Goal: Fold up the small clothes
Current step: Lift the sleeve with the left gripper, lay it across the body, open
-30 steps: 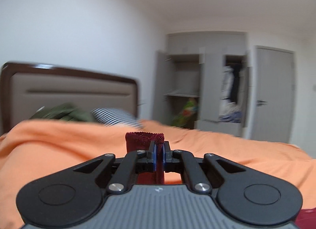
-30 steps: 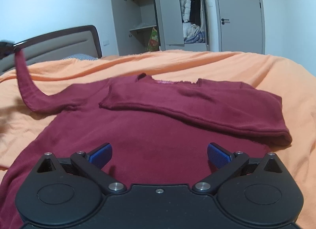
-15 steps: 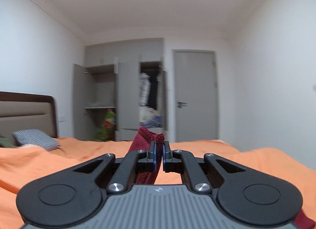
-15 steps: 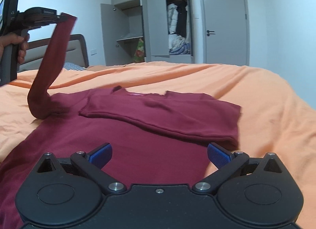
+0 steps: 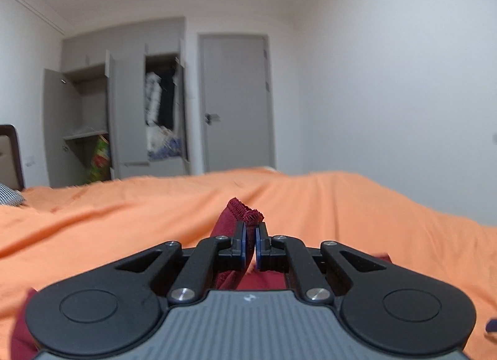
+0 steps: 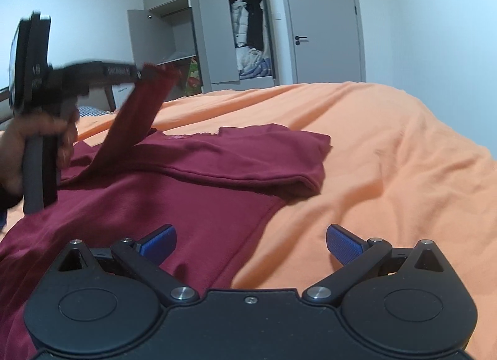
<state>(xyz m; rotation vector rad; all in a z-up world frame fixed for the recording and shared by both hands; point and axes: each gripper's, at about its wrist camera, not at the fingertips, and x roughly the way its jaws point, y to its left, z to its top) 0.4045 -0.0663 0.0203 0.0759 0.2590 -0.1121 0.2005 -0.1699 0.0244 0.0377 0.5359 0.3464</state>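
The maroon sweater (image 6: pixel 192 204) lies collar toward the wardrobe (image 6: pixel 217 34) on the orange bed (image 6: pixel 388 158). Left gripper (image 5: pixel 251 232) jaws pinch its raised sleeve (image 6: pixel 136 117); right gripper (image 6: pixel 251 240) jaws gape wide

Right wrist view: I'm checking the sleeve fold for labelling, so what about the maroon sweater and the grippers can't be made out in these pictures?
- Sweater hem: cut off in the right wrist view by the right gripper body and the frame edge.
- Left gripper grip on the sleeve: motion-blurred in the right wrist view.
- Sleeve below the cuff: hidden in the left wrist view by the gripper's own body.
- Wardrobe contents: too small.
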